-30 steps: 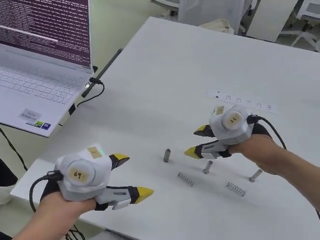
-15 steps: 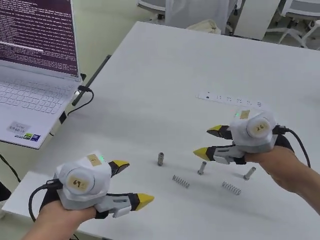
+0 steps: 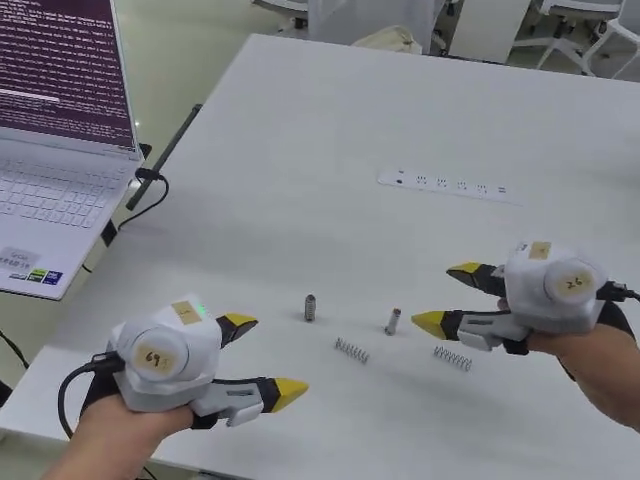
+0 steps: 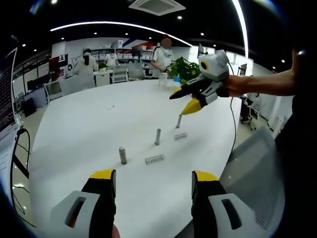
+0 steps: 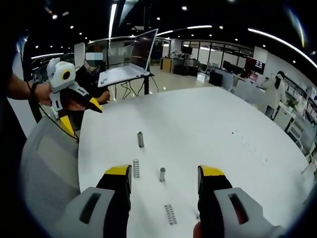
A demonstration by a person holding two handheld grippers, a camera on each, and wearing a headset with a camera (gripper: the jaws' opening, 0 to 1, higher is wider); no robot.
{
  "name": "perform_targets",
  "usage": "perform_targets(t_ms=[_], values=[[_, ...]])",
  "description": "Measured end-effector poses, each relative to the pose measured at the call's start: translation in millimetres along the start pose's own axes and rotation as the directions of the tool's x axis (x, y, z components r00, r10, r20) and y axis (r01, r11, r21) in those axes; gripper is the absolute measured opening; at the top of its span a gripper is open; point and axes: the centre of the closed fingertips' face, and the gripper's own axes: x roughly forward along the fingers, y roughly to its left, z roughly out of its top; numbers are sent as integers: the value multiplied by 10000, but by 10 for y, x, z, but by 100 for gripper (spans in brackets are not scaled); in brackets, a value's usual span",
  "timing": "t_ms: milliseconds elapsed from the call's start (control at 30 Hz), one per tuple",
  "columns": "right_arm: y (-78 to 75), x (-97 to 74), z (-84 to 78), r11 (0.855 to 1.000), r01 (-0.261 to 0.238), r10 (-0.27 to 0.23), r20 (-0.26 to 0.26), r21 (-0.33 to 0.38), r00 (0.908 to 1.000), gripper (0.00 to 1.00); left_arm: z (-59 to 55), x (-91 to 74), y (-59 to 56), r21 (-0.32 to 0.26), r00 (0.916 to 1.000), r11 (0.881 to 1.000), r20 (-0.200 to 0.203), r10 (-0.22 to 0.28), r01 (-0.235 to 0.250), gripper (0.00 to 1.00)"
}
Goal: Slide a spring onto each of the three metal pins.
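Observation:
Three short metal pins stand on the white table (image 3: pixel 330 150). The left pin (image 3: pixel 310 307) looks ribbed, as if a spring sits on it. The middle pin (image 3: pixel 393 320) is bare, and the third pin (image 4: pixel 179 120) stands beyond it under the right gripper. Two loose springs lie flat: one (image 3: pixel 351 350) between the first two pins, the other (image 3: pixel 452 357) just below the right gripper. My right gripper (image 3: pixel 445 296) hovers open to the right of the middle pin. My left gripper (image 3: pixel 265 357) is open near the front edge, left of the pins.
An open laptop (image 3: pixel 50 150) sits on a separate surface to the left, with a dark cable (image 3: pixel 160 165) by the table's left edge. A white power strip (image 3: pixel 450 186) lies behind the pins. A grey chair back (image 5: pixel 44 178) stands by the table.
The head camera has shifted. My right gripper has drawn back to the right, from left of the middle pin to its right side, still open. The left gripper has barely moved.

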Motion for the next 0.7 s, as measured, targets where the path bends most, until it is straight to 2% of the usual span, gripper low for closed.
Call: perform_targets(t_ms=[167,400,700], values=[[-19,-193,-89,9984,374,-383,209,420,9990,54,-4,12,-13,24,10000,10000,-48,-48,49,57],[-9,-368,-172,9927,813,-856,459,886,9953,55,4,57,-49,82,9998,9998,-117,-177,177,57],[53,-575,-335,9825,1171,-1251,472,1451,9910,59,43,105,-79,137,9995,9995,-116,-280,281,58]])
